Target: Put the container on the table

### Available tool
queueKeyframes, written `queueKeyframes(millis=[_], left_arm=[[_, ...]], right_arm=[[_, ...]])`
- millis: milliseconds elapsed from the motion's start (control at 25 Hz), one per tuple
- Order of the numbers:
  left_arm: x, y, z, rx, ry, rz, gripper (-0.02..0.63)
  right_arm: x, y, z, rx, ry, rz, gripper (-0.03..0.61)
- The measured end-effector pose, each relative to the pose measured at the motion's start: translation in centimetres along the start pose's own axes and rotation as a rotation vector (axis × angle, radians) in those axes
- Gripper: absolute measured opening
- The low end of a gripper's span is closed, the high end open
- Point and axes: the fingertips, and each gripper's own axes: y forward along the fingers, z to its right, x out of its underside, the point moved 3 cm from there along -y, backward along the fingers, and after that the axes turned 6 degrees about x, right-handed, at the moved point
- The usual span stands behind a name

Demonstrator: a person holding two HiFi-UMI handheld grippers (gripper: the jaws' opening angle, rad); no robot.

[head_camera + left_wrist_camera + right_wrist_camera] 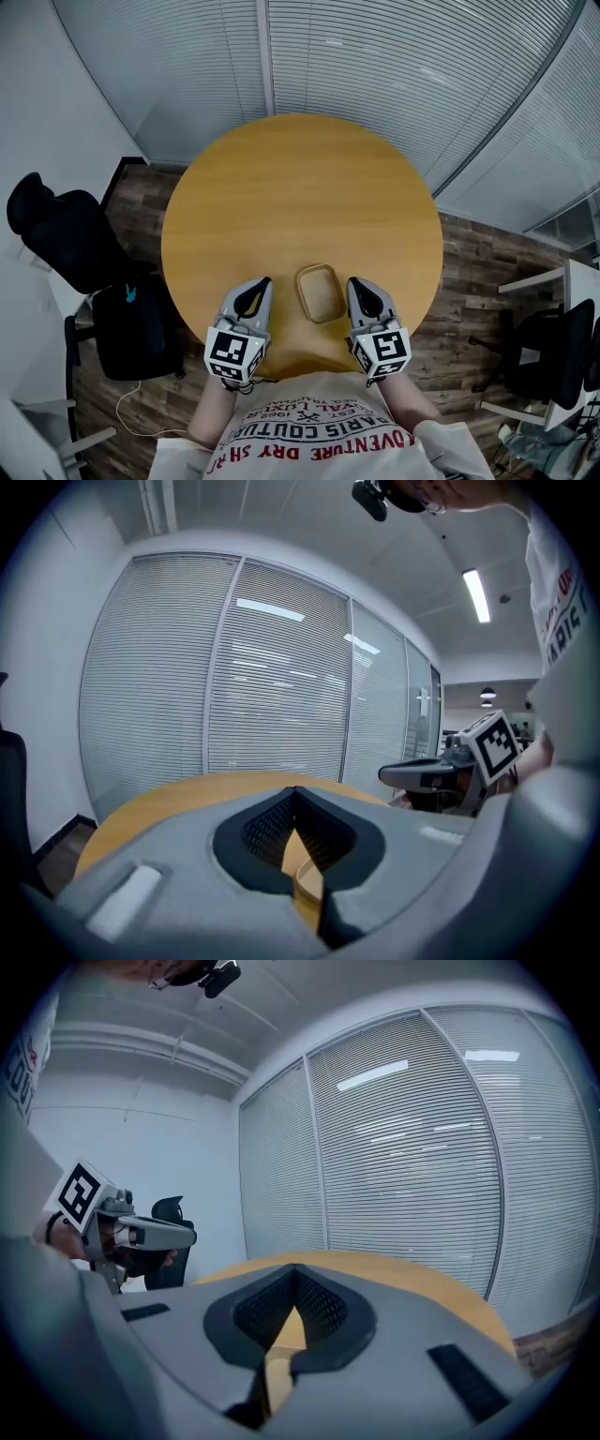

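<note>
A small tan container [319, 292] with rounded corners sits upright on the round wooden table [300, 187], near its front edge. My left gripper [262, 284] rests just left of it, jaws shut and empty. Just right of it is my right gripper [355, 283], also shut and empty. Neither touches the container. In the left gripper view, the container's rim [307, 881] shows through the gap below the closed left gripper [295, 790], and the right gripper [433, 772] shows at the right. The right gripper view shows its jaws [295, 1284] closed over bare tabletop [394, 1279], and the left gripper [155, 1234] to the left.
Black office chairs [80, 244] stand on the wood floor to the left of the table. Another chair [553, 352] and a white desk [553, 278] stand at the right. Glass walls with blinds [375, 66] curve behind the table.
</note>
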Motion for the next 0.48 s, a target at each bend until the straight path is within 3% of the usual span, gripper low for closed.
queueKeyframes(millis=[480], left_arm=[[0.11, 0.04, 0.56, 0.006, -0.016, 0.005, -0.003]], right_arm=[[-0.58, -0.25, -0.31, -0.018, -0.010, 0.006, 0.008]])
